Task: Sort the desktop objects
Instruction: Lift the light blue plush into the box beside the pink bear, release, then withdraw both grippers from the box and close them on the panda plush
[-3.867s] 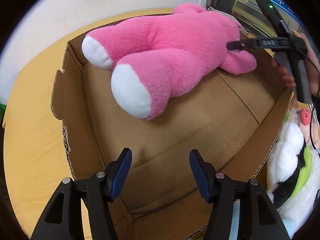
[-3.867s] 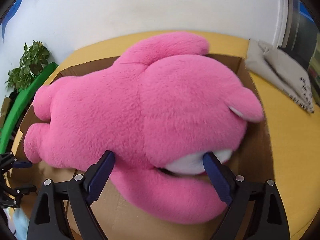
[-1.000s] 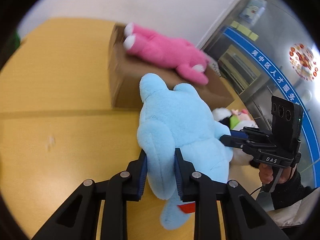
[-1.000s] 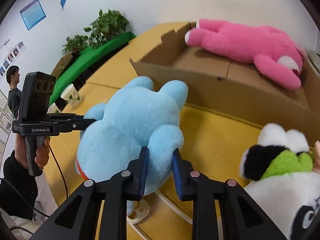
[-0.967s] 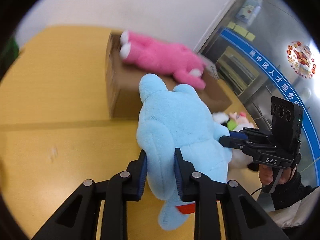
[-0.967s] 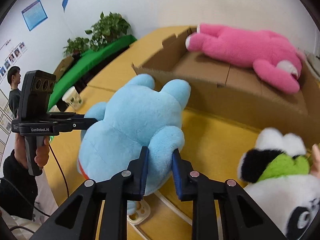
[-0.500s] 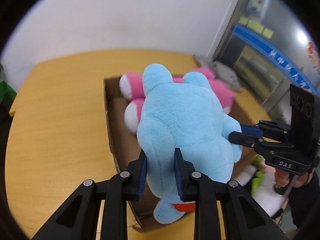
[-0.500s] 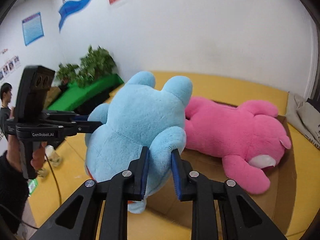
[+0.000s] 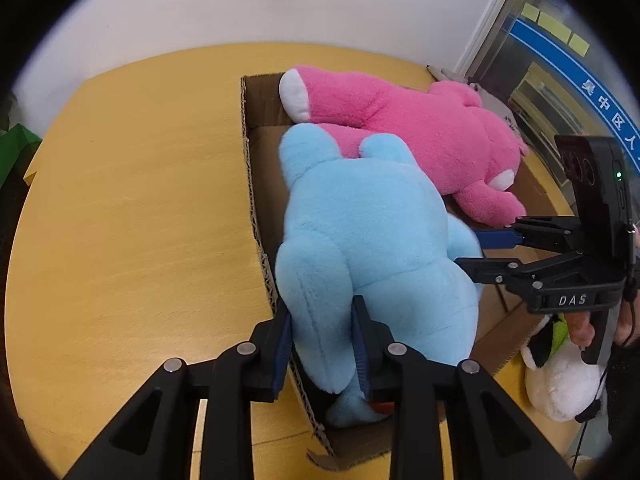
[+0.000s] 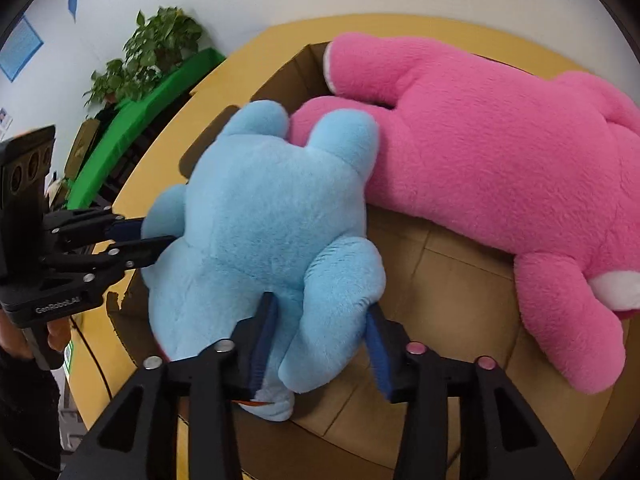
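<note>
Two hand-held grippers carry the blue plush toy point(image 9: 372, 240) over the cardboard box point(image 9: 256, 184) on the desk point(image 9: 140, 208), beside the pink plush toy point(image 9: 420, 132) lying inside. The left hand-held gripper point(image 9: 322, 344) is clamped on one limb. The right hand-held gripper point(image 10: 320, 344) has its jaws wider around another limb, its grip seemingly loosening. To finish well, lower the toy onto the bare floor of the box, then let go on both sides together. A white plush toy point(image 9: 560, 380) lies outside.

Colours, box area
Light blue plush point(image 9: 368, 236) frame centre; pink plush point(image 9: 420, 128), white foot and muzzle, upper right; brown box point(image 9: 260, 120); yellow table point(image 9: 140, 208) at left.
</note>
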{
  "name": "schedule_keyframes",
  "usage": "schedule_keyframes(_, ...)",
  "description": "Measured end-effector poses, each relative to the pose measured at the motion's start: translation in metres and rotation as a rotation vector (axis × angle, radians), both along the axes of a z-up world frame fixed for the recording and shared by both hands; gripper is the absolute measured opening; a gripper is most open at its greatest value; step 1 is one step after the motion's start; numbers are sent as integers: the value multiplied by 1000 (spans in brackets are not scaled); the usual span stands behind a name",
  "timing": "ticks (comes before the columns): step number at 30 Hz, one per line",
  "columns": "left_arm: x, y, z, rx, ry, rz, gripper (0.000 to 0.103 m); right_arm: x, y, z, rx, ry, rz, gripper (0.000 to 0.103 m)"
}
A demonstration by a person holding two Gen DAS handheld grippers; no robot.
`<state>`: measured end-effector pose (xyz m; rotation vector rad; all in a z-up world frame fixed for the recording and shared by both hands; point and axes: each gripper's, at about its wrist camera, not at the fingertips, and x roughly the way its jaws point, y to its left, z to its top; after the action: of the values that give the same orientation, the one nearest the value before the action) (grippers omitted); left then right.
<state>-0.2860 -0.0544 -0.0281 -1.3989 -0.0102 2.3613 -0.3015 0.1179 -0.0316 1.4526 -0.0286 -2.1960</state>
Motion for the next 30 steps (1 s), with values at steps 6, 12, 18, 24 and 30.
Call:
schedule_keyframes(6, 31, 2, 60, 16, 163, -15, 31, 53, 60, 56, -42, 153, -13, 95)
schedule_keyframes(12, 11, 60, 26, -89, 70, -129, 38, 63, 120, 52, 98, 113, -98, 95)
schedule_keyframes(18, 0, 40, -5, 4, -13, -80, 47, 66, 165, 9, 195, -10, -136, 95)
schedule_keyframes(24, 20, 18, -13, 42, -45, -57, 48, 70, 181, 0, 104, -35, -150, 95)
schedule_keyframes(30, 52, 12, -14, 42, -57, -45, 48, 78, 182, -8, 48, -53, -138, 96)
